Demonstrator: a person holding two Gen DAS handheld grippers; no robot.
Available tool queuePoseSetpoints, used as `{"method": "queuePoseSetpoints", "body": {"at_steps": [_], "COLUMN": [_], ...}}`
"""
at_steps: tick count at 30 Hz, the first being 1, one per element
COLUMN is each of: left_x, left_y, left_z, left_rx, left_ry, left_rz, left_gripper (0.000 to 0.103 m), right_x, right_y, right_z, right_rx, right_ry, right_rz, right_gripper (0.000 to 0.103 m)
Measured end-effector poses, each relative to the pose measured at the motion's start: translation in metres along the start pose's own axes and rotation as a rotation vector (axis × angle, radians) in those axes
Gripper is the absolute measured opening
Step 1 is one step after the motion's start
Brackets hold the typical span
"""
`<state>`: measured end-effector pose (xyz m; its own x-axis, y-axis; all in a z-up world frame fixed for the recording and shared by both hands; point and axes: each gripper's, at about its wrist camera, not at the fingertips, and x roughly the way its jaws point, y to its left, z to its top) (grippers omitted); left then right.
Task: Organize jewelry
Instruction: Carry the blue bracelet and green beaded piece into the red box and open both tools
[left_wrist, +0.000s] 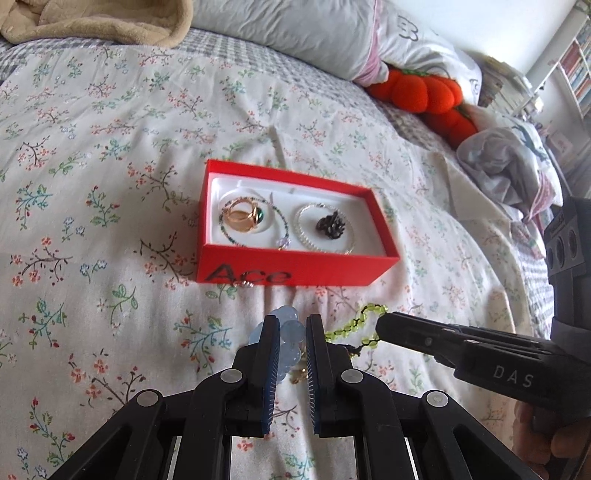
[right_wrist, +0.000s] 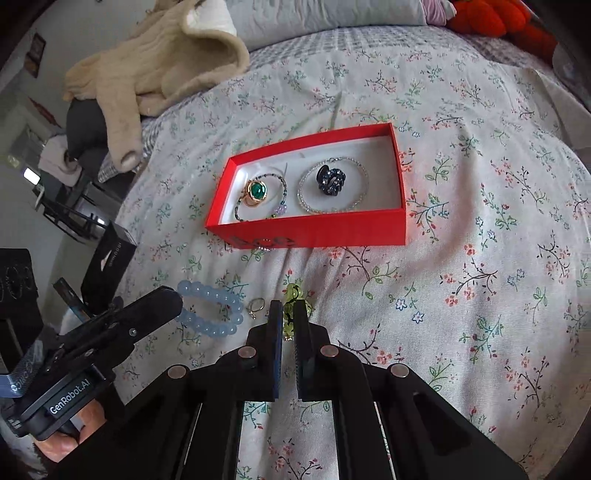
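Fingers of the right gripper (right_wrist: 287, 314) are clamped on the yellow-green bead bracelet (right_wrist: 293, 295), whose loop pokes out past the tips toward 12 o'clock in the right wrist view. From the left wrist view the same bracelet (left_wrist: 354, 325) trails from those tips back toward 7 o'clock over the floral bedspread (left_wrist: 92, 184). Left gripper (left_wrist: 291, 325) fingers are pinched on the pale blue bead bracelet (left_wrist: 286, 332); the pads seem to press its beads, though the fisheye makes actual contact hard to confirm. In the right wrist view that blue bracelet (right_wrist: 210, 308) lies at 9 o'clock of the right fingertips, with a small gold ring (right_wrist: 255, 307) between the two bracelets.

At 12 o'clock sits the red box (left_wrist: 295, 267), white-lined. Inside, on its left half, a gold ring with a green stone (right_wrist: 255, 192) rests within a dark beaded bracelet (right_wrist: 282, 188); on the right half a dark hair claw (right_wrist: 331, 180) lies inside a clear bead bracelet (right_wrist: 306, 203). Against the box's near wall a small sparkly piece (left_wrist: 245, 283) rests on the bedspread.
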<state>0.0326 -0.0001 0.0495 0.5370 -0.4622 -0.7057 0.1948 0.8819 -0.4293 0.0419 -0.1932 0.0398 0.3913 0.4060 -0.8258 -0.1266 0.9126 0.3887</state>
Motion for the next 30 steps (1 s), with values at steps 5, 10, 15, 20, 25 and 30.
{"method": "queuePoseSetpoints", "body": {"at_steps": [5, 10, 15, 20, 25, 30], "left_x": [-0.004, -0.008, 0.003, 0.020, 0.033, 0.065], "left_y": [-0.006, -0.017, -0.020, -0.023, -0.025, -0.011], "left_z": [0.012, 0.027, 0.045, 0.062, 0.075, 0.078], "left_rx": [-0.003, 0.025, 0.019, 0.001, -0.015, -0.017], "left_ry": [-0.026, -0.068, -0.094, -0.110, -0.155, -0.104], "left_rz": [-0.020, -0.036, -0.046, -0.085, -0.152, -0.088], "left_gripper": [0.008, 0.008, 0.008, 0.008, 0.008, 0.009], "right_x": [-0.019, -0.041, -0.053, -0.054, -0.049, -0.035], "right_y": [-0.002, -0.005, -0.014, -0.026, -0.035, -0.045], "right_z": [0.010, 0.026, 0.044, 0.059, 0.073, 0.084], "right_rx": [0.014, 0.021, 0.032, 0.054, 0.063, 0.076], "right_ry": [-0.060, -0.144, -0.205, -0.239, -0.274, -0.296], "right_rz": [0.020, 0.048, 0.046, 0.050, 0.045, 0.035], "right_gripper": [0.005, 0.005, 0.005, 0.005, 0.005, 0.005]}}
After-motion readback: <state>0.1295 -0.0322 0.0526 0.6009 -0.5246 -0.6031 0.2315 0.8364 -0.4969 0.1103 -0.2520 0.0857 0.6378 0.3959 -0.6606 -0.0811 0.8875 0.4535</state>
